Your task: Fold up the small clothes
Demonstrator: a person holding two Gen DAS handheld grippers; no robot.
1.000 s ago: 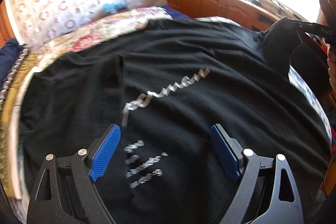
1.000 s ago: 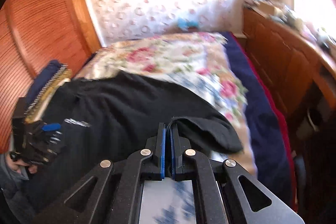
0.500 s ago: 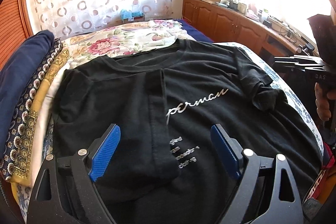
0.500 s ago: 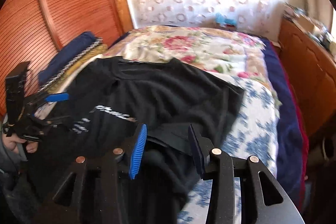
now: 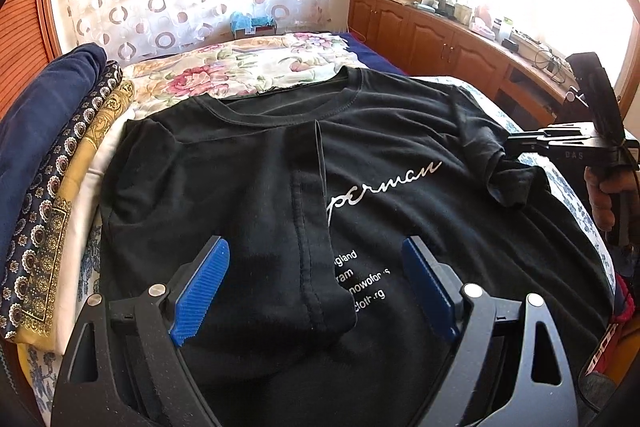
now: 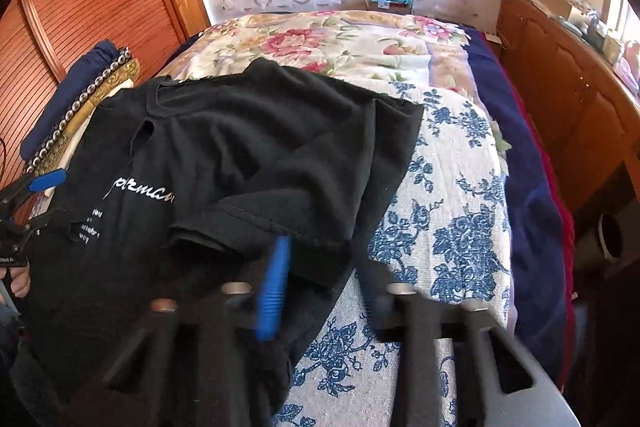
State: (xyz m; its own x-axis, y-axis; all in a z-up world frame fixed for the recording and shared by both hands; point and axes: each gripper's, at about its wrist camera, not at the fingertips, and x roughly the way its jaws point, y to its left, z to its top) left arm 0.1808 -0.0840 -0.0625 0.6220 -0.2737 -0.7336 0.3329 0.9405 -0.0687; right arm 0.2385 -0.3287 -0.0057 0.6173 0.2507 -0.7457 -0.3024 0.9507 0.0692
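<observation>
1. Bed (image 6: 448, 187), floral cover, fills the scene.
2. Black T-shirt (image 5: 400, 155) flat on it, left sleeve folded inward.
3. Left gripper (image 5: 316, 283) spread wide over the near hem, pinching nothing.
4. Right gripper (image 6: 320, 283) blurred, closing, jaws apart at right sleeve, no grip.

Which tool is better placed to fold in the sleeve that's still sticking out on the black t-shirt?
Right. The right tool, its jaws closing with nothing gripped, sits beside the unfolded sleeve. The left tool hovers open over the already folded side of the black t-shirt.

Left claw (image 5: 316, 287) wide open, right claw (image 6: 324, 283) blurred, prob. apart, closing
</observation>
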